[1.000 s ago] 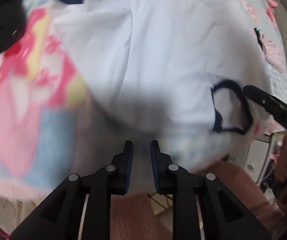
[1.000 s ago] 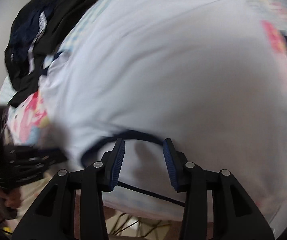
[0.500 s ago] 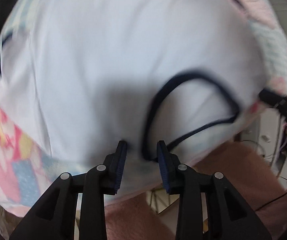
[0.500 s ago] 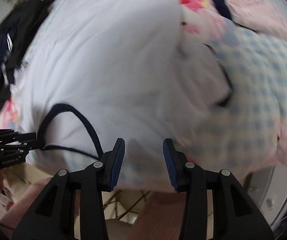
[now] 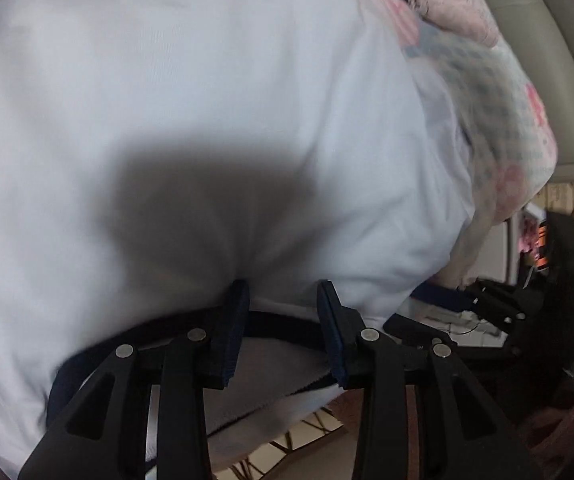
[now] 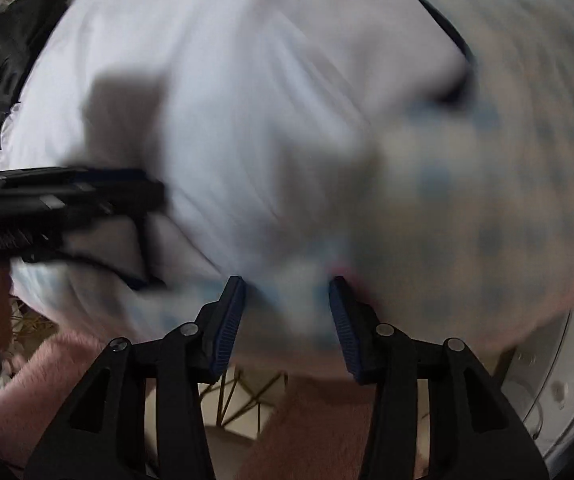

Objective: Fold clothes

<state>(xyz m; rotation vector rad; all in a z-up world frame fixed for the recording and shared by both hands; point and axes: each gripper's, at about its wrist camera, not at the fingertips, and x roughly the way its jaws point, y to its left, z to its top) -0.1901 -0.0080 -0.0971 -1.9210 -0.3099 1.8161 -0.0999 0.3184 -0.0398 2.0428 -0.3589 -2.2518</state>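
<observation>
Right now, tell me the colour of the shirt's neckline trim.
Dark navy trim on the white shirt, clearest in the left wrist view.

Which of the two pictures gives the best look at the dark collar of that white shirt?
The left wrist view. The dark collar of the white shirt curves sharply right between the open left tool. The right wrist view is motion-blurred; it shows only a smeared stretch of collar, partly hidden behind the left tool.

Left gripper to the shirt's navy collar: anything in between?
Nothing visible. The left gripper is open, and the navy collar of the white shirt already runs across the gap between its fingers. The right gripper, also open, is off to the side.
</observation>
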